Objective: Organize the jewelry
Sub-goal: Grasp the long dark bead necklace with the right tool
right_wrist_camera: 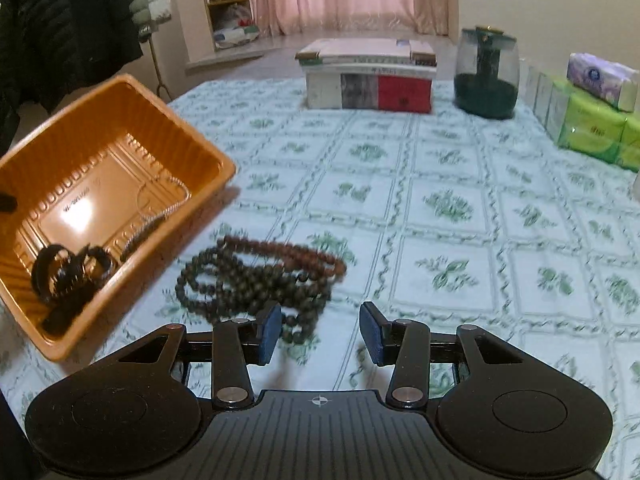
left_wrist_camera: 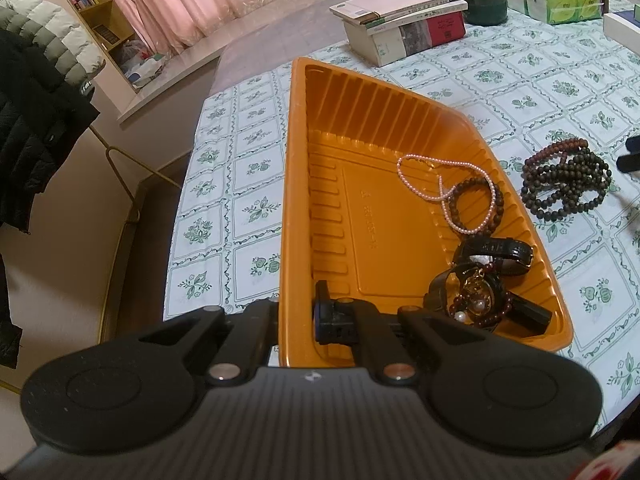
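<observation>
Most jewelry is already gathered in the tray (left_wrist_camera: 298, 184): pearl strand (left_wrist_camera: 436, 184), watch (left_wrist_camera: 496, 254), bracelets. The bead strands (right_wrist_camera: 256, 280) remain on the table, just beside the tray. The tray's near wall is pinched by the left gripper (left_wrist_camera: 296, 316); the right gripper (right_wrist_camera: 318, 334) is held spread (nothing between its pads) over the beads.

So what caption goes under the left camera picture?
Left gripper clamps the orange tray's near rim; dark bead strands wait outside.

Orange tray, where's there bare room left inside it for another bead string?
The orange tray is bare along its left and far half. Crowded near right: the pink bead strand, watch and dark red bracelet.
</observation>
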`<state>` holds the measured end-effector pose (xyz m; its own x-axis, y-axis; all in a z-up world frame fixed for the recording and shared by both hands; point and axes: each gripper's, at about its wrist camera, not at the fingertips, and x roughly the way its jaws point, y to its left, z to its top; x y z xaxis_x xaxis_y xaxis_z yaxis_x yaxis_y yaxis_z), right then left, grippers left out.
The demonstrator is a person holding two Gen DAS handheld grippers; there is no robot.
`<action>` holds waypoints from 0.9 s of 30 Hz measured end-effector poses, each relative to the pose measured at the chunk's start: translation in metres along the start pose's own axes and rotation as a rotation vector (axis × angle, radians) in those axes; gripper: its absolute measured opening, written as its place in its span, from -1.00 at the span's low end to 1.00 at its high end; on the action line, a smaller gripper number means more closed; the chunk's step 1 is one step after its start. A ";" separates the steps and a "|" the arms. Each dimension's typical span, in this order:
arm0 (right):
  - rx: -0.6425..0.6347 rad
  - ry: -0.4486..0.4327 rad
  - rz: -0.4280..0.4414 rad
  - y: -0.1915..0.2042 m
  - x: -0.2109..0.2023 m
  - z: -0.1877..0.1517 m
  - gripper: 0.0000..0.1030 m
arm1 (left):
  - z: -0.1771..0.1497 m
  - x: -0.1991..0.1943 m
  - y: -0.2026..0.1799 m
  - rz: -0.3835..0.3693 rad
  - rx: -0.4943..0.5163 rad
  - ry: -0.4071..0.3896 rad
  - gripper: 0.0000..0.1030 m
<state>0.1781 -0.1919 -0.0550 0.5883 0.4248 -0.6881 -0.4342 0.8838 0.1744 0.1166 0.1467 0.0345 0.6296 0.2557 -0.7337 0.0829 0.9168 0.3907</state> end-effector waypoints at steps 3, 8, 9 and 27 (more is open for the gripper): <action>-0.019 0.007 -0.004 0.004 0.006 -0.003 -0.28 | 0.000 0.000 0.000 0.001 0.001 0.002 -0.94; -0.035 0.030 -0.003 0.008 0.022 -0.001 -0.49 | 0.000 0.001 0.000 0.003 -0.001 0.004 -0.94; -0.033 0.041 -0.006 0.008 0.027 0.000 -0.52 | 0.000 0.001 0.000 0.002 0.000 0.003 -0.94; -0.315 -0.067 -0.078 0.041 -0.042 0.045 -0.87 | -0.001 0.001 -0.001 -0.002 0.004 0.002 -0.94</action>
<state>0.1657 -0.1647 0.0129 0.6671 0.3798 -0.6409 -0.5698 0.8143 -0.1106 0.1168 0.1464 0.0331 0.6281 0.2546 -0.7353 0.0874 0.9159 0.3919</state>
